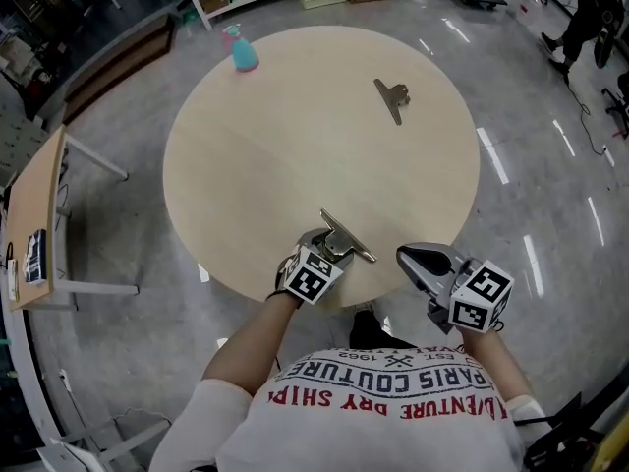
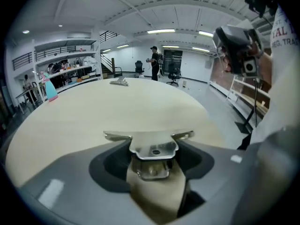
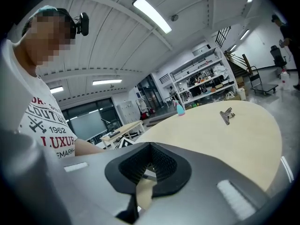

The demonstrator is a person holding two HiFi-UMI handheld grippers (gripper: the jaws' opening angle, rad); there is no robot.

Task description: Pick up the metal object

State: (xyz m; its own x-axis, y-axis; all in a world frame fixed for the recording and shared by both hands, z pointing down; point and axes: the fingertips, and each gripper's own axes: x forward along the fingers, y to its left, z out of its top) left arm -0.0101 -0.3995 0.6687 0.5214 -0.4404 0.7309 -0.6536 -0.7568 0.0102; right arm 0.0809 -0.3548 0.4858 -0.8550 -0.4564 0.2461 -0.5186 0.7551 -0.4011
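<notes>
A silver metal binder clip [image 1: 346, 238] lies at the near edge of the round beige table [image 1: 295, 146]. My left gripper [image 1: 332, 250] reaches it from the near side, and its jaws hold the clip's handle. In the left gripper view the clip [image 2: 153, 150] fills the gap of that gripper [image 2: 153, 165], its wings spread across the front. My right gripper [image 1: 419, 261] hovers just off the table's near right edge, shut and holding nothing. In its own view the right gripper [image 3: 143, 182] shows only a sliver of gap.
A second metal clip [image 1: 392, 97] lies far right on the table, also visible from the right gripper [image 3: 227, 116]. A blue and pink spray bottle [image 1: 241, 49] stands at the far left edge. A small desk [image 1: 34, 214] stands left of the table.
</notes>
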